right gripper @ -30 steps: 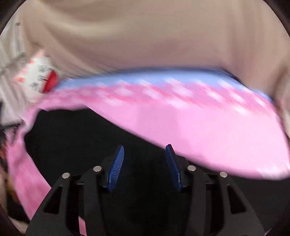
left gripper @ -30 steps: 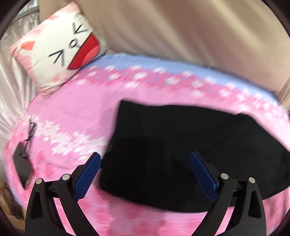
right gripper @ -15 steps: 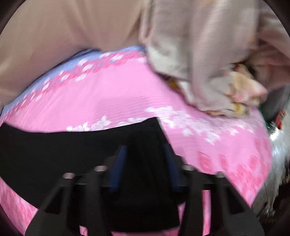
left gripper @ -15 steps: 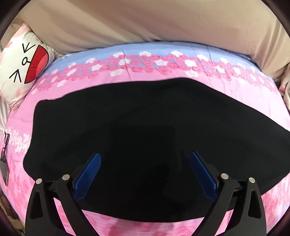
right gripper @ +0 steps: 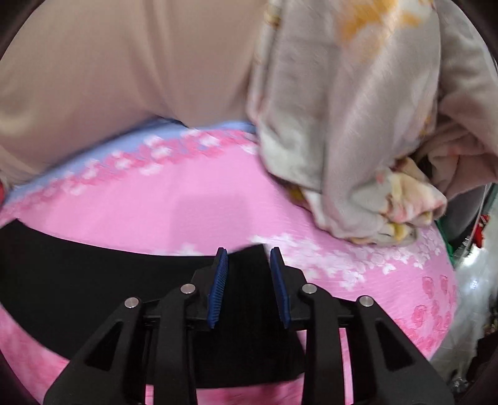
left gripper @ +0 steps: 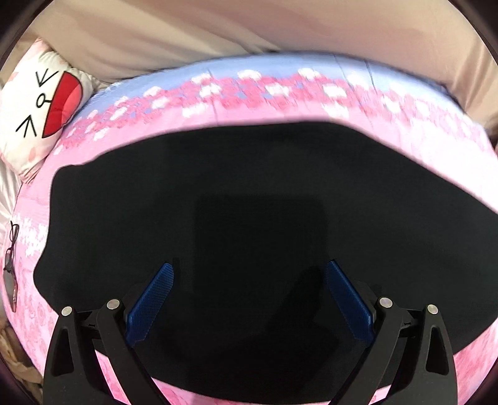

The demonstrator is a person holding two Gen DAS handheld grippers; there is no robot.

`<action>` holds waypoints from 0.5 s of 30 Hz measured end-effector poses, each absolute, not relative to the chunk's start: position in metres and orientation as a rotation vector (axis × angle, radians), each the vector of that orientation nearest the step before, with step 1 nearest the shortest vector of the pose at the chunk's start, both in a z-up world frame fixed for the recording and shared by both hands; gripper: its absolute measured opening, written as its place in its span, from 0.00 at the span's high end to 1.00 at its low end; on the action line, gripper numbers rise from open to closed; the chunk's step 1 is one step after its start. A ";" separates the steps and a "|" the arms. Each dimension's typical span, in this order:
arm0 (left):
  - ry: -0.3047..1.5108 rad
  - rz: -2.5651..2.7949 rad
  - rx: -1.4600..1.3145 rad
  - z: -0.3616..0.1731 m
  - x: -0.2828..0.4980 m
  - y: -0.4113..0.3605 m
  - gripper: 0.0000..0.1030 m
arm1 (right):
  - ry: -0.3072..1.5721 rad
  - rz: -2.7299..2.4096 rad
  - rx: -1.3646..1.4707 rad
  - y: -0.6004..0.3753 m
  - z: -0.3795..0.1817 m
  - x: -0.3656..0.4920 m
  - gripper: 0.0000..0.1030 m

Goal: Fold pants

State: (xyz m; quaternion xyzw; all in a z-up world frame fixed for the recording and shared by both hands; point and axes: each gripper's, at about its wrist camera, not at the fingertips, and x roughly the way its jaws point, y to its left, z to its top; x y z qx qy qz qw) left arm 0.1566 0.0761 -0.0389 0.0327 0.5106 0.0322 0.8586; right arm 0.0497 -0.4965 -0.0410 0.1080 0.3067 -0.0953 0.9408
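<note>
Pink floral bedding (left gripper: 193, 93) covers the whole work surface, with the black pants (left gripper: 249, 193) spread flat across it in a long dark band.

Nearest the lens in the left wrist view, the left gripper (left gripper: 249, 296) hangs over the middle of the pants with its blue pads far apart and nothing between them; it touches no cloth that I can see. In the right wrist view the right gripper (right gripper: 249, 280) sits at one end of the pants (right gripper: 93, 274), its jaws narrowed to a small gap that has just been closing and then easing a little. A corner of black fabric lies between the pads, but a sliver of space shows on each side, so I judge that the pads are not yet pressing on it.

The main risk lies there: if the right gripper lifts before it bites, the corner slips out and the fold starts crooked, or it catches only the top layer and leaves the lower one behind. The left gripper, poised over the middle and not an edge, could bunch the cloth if it closes where it is.

Further off, a crumpled grey blanket (right gripper: 358, 140) lies near the right end and could be snagged. A cartoon pillow (left gripper: 40, 109) rests at the far left corner, and beige fabric (left gripper: 280, 28) rises behind the bed.
</note>
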 end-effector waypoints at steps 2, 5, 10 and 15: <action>1.040 0.098 0.062 -0.029 0.170 0.086 0.06 | 0.650 -0.098 0.209 -0.471 -0.039 0.056 0.73; 1.002 0.123 0.043 -0.024 0.199 0.103 0.06 | 0.715 -0.077 0.157 -0.451 -0.056 0.075 0.74; 1.099 0.174 -0.059 -0.053 0.238 0.154 0.05 | 0.740 -0.167 0.324 -0.485 -0.076 0.076 0.74; 0.984 0.173 -0.118 -0.012 0.195 0.164 0.06 | 0.624 -0.331 0.318 -0.506 -0.049 0.005 0.23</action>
